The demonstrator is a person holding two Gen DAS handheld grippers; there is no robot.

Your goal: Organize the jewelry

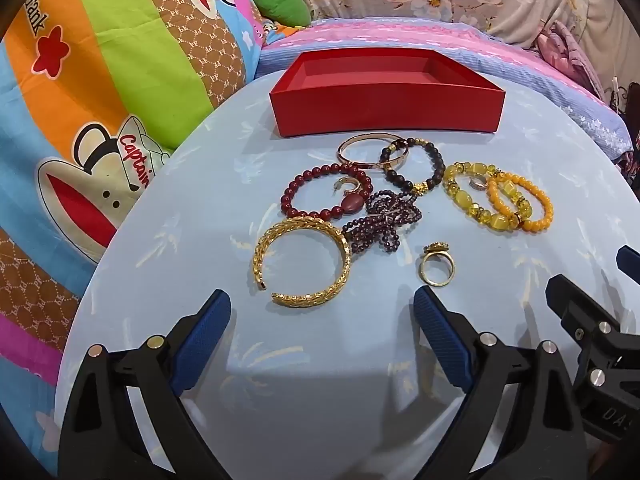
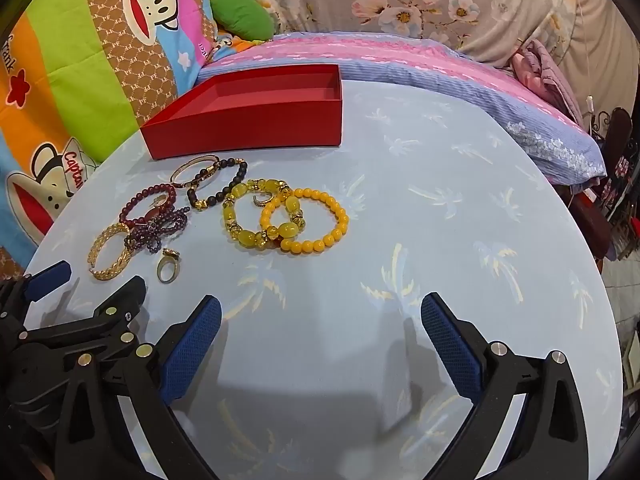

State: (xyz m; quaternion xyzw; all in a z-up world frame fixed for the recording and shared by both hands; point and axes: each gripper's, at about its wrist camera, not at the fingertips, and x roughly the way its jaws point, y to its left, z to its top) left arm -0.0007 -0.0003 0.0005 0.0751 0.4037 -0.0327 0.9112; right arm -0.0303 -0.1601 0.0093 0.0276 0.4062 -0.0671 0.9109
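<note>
An open red box (image 1: 384, 112) (image 2: 248, 128), with nothing inside, stands at the far side of a round table with a light-blue cover (image 1: 200, 220). In front of it lie a rose-gold bangle (image 1: 370, 135), a black bead bracelet (image 1: 438, 160), a dark red bead bracelet (image 1: 298, 182), a purple bead strand (image 1: 384, 216), a gold cuff (image 1: 304, 224) and a gold ring (image 1: 437, 248) (image 2: 171, 255). A yellow bracelet (image 2: 248, 236) and an orange one (image 2: 336, 208) overlap at the right. My left gripper (image 1: 320, 300) hovers open just short of the cuff. My right gripper (image 2: 320, 303) is open over bare cloth.
A cartoon-monkey quilt (image 1: 100, 80) and a green cushion (image 1: 280, 0) lie left and behind the table. Pink and blue striped bedding (image 2: 400, 60) and floral fabric (image 2: 440, 0) run along the back. The two grippers sit close, side by side. Dark furniture (image 2: 616, 160) stands off the right edge.
</note>
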